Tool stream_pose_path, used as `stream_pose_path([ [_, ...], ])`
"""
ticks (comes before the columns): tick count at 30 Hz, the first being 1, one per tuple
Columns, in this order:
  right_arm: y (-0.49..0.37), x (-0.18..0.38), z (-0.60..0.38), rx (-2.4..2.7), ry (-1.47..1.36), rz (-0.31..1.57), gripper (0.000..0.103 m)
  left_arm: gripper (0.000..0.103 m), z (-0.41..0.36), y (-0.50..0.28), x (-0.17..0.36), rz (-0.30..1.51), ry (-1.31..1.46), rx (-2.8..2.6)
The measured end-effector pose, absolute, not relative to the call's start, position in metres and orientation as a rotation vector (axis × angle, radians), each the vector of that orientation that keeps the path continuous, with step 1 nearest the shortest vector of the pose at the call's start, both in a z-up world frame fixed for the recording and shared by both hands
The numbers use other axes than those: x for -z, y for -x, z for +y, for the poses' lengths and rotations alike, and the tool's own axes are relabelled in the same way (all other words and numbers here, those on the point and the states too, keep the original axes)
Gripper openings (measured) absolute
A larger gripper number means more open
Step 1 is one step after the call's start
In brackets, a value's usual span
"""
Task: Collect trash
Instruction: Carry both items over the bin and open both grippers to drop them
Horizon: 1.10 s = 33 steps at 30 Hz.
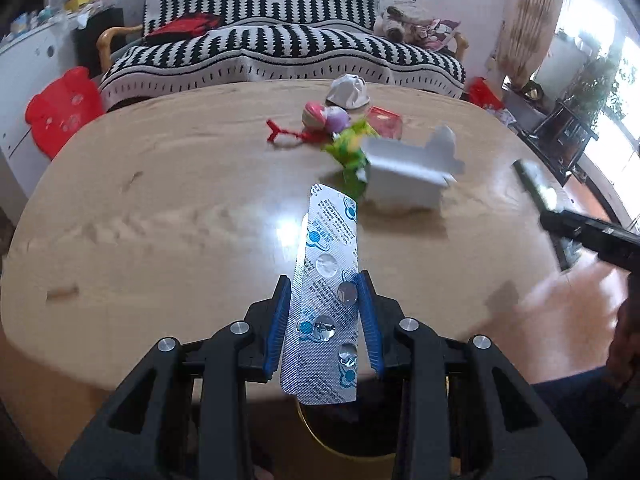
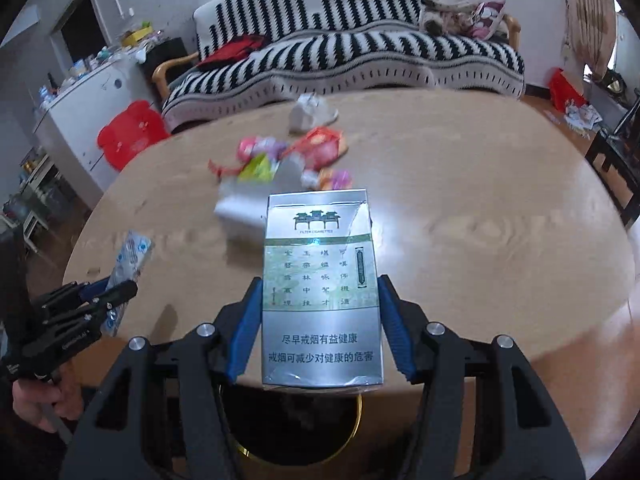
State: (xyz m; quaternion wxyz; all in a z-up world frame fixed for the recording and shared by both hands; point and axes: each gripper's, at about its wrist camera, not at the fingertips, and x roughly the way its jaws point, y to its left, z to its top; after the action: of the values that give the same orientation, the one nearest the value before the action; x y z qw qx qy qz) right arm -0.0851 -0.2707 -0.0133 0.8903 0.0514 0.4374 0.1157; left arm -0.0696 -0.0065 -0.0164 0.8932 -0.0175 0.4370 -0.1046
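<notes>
Tongs before scattered wrappers

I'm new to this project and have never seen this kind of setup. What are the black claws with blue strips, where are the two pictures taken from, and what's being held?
No robot here: a person holds a hand-operated two-finger gripper in each hand, with a wide-angle camera looking along its fingers. One picture comes from the left gripper, clamped on a silver pill blister strip. The other comes from the right gripper, clamped on a silver cigarette pack. Both hang over the near edge of a wooden table, above a dark round bin. Still on the table: colourful wrappers, a white box and crumpled white paper.
</notes>
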Motion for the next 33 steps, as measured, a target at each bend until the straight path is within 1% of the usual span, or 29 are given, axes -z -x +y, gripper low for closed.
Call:
stream_pose_path([
  [6,0.143,0.035,-0.255,-0.284,-0.118,0.918,0.056,0.033,-0.020,0.133,0.025,0.904,0.057,0.273],
  [11,0.181,0.070,-0.245,-0.322,-0.156,0.996,0.056,0.033,-0.035,0.165,0.051,0.962,0.024,0.314],
  [14,0.181,0.086,-0.233,-0.344,-0.144,1.050,0.056,0.033,-0.046,0.162,0.068,1.010,-0.008,0.330],
  [18,0.175,0.095,-0.230,-0.338,-0.141,1.074,0.056,0.033,-0.047,0.152,0.082,1.040,-0.004,0.313],
  [33,0.163,0.107,-0.238,-0.319,-0.169,1.114,0.056,0.034,-0.046,0.139,0.099,1.065,0.028,0.280],
])
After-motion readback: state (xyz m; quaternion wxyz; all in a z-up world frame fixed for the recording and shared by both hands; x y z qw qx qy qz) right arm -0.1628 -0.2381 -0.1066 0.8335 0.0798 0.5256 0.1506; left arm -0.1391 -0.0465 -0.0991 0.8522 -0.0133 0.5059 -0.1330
